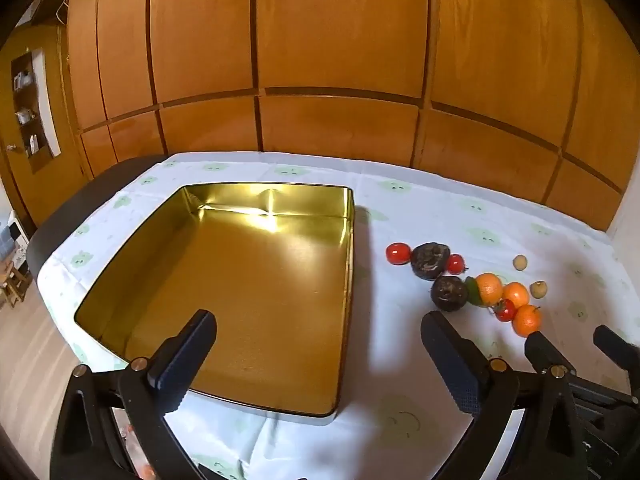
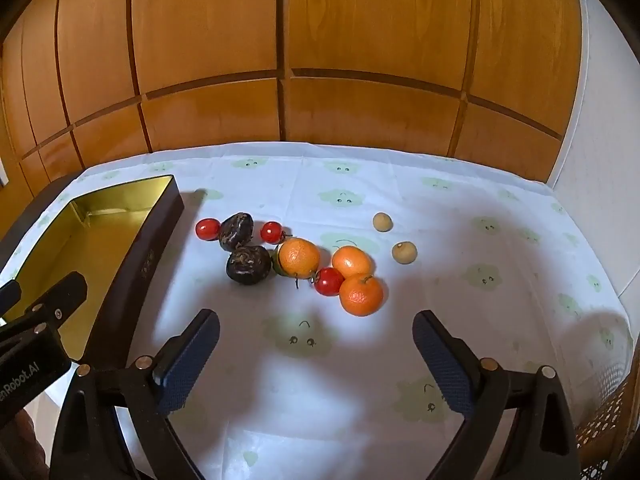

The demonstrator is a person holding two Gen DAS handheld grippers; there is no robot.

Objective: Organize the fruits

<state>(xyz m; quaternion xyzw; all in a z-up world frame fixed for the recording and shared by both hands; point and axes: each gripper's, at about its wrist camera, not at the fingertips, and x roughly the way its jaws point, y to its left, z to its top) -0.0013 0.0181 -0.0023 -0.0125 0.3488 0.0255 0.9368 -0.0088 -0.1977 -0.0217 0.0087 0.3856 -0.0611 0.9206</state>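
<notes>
A gold-lined tin box (image 1: 120, 276) (image 2: 120, 224) sits empty on the left of the table. Right of it lie three oranges (image 2: 361, 294) (image 1: 527, 320), three red tomatoes (image 2: 329, 281) (image 1: 398, 253), two dark wrinkled fruits (image 2: 248, 264) (image 1: 449, 293) and two small tan round fruits (image 2: 404, 252) (image 1: 538, 289). My left gripper (image 1: 320, 340) is open and empty over the box's near right edge. My right gripper (image 2: 316, 340) is open and empty, just short of the fruit pile. It also shows in the left wrist view (image 1: 572, 344).
A white cloth with green cloud prints (image 2: 460, 208) covers the table. Wooden cabinet panels (image 2: 320, 40) stand behind it. A woven chair back (image 2: 608, 408) is at the near right edge. The table's dark left edge (image 1: 60, 220) drops to the floor.
</notes>
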